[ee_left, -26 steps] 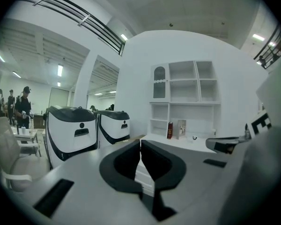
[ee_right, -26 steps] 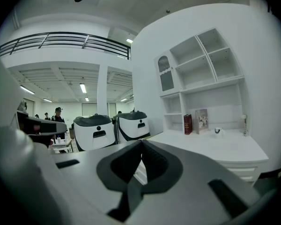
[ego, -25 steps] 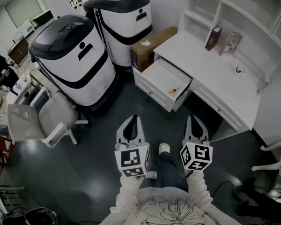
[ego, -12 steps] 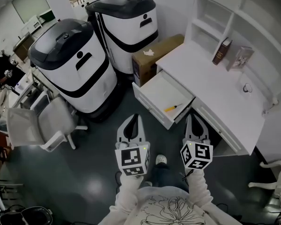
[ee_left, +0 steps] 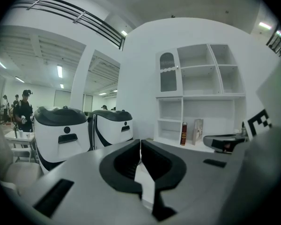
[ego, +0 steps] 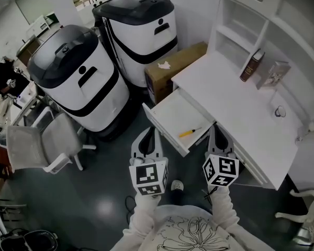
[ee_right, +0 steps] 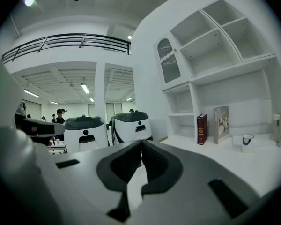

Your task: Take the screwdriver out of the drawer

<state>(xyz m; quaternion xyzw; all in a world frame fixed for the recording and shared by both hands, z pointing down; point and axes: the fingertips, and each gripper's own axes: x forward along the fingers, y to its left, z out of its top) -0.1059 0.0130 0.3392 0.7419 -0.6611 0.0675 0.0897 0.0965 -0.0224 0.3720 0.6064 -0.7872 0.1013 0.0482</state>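
Observation:
A yellow-handled screwdriver lies inside the open white drawer of the desk, near the drawer's front right corner. My left gripper is shut and empty, with its tips just short of the drawer's front edge. My right gripper is also shut and empty, right of the drawer beside the desk front. In the left gripper view the left gripper has its jaws pressed together. In the right gripper view the right gripper shows the same. The screwdriver appears in neither gripper view.
Two large white-and-black machines stand left of the desk, with a cardboard box between them and the drawer. A book and a cup sit on the desk. A white chair stands at the left.
Both grippers have come forward together. The open drawer and the screwdriver now lie much nearer their tips. Both pairs of jaws have stayed shut.

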